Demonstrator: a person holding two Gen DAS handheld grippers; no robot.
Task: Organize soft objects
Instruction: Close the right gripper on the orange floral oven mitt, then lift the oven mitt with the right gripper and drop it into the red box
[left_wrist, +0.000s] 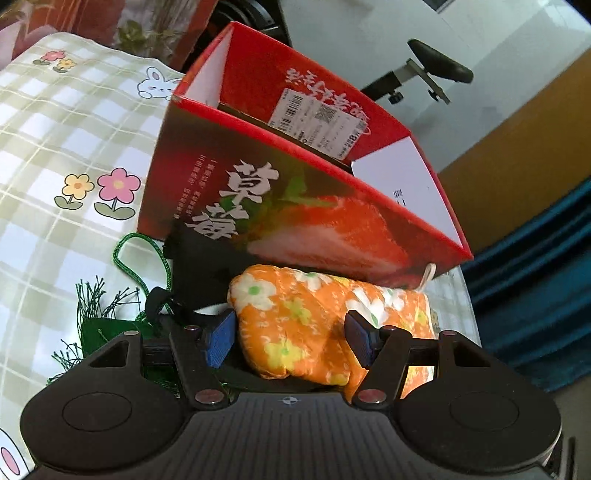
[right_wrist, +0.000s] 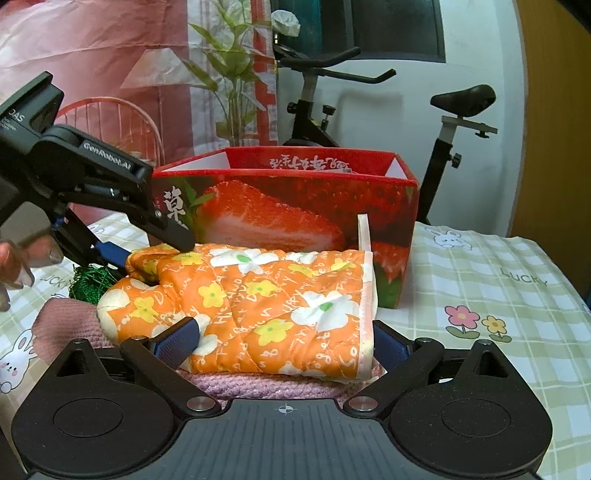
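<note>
Orange oven mitt (right_wrist: 266, 306) lies lengthwise before the strawberry box (right_wrist: 295, 206), atop pink knit. Left gripper (left_wrist: 291, 341) straddles its fingertip end, the nearer; right gripper (right_wrist: 284, 345) spans its width. Both open, contact seemingly light.

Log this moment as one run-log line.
phase: grasping | left hand-held gripper: straddling oven mitt tip | right hand-held gripper: open around cuff | strawberry box: behind, upright
</note>
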